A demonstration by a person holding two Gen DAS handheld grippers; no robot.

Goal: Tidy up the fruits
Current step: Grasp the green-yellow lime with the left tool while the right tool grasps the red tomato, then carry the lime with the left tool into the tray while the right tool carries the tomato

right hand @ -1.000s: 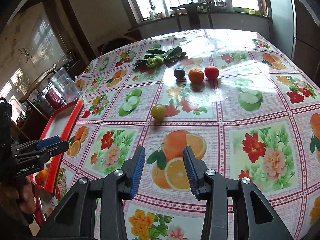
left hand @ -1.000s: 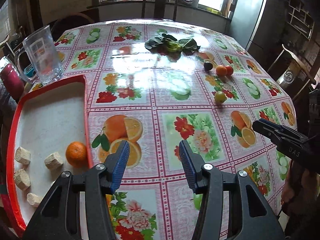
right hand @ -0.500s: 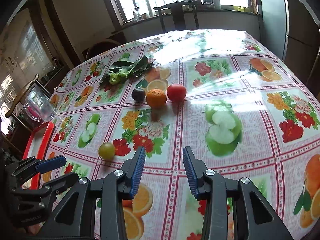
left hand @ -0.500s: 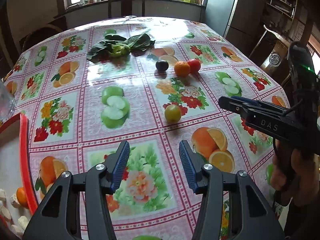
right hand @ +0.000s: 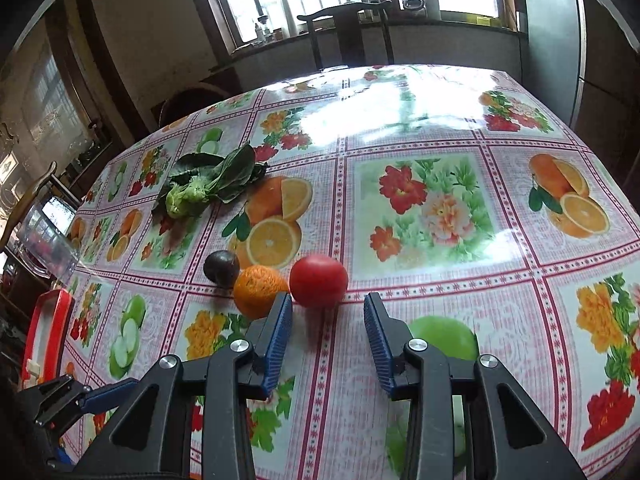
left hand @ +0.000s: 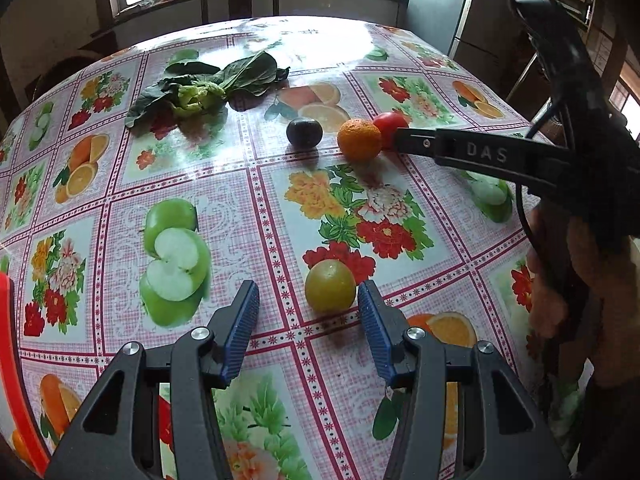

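My left gripper [left hand: 308,300] is open and empty, its fingertips on either side of a yellow-green round fruit [left hand: 330,285] that lies on the tablecloth just ahead. My right gripper [right hand: 327,305] is open and empty, just short of a red tomato [right hand: 318,280]. An orange [right hand: 258,290] touches the tomato's left side, and a dark plum [right hand: 221,267] lies left of that. In the left wrist view the plum [left hand: 304,132], orange [left hand: 359,139] and tomato [left hand: 390,124] form a row, with the right gripper's finger [left hand: 416,142] beside the tomato.
A bunch of leafy greens [left hand: 208,84] lies at the far side of the table. A red-rimmed tray [right hand: 48,332] sits at the left edge, with a clear plastic pitcher [right hand: 48,236] behind it. A chair [right hand: 348,36] stands beyond the table.
Both grippers have moved forward across the table. The left one has closed in on the yellow-green fruit and away from the tray; the right one has come up to the tomato.
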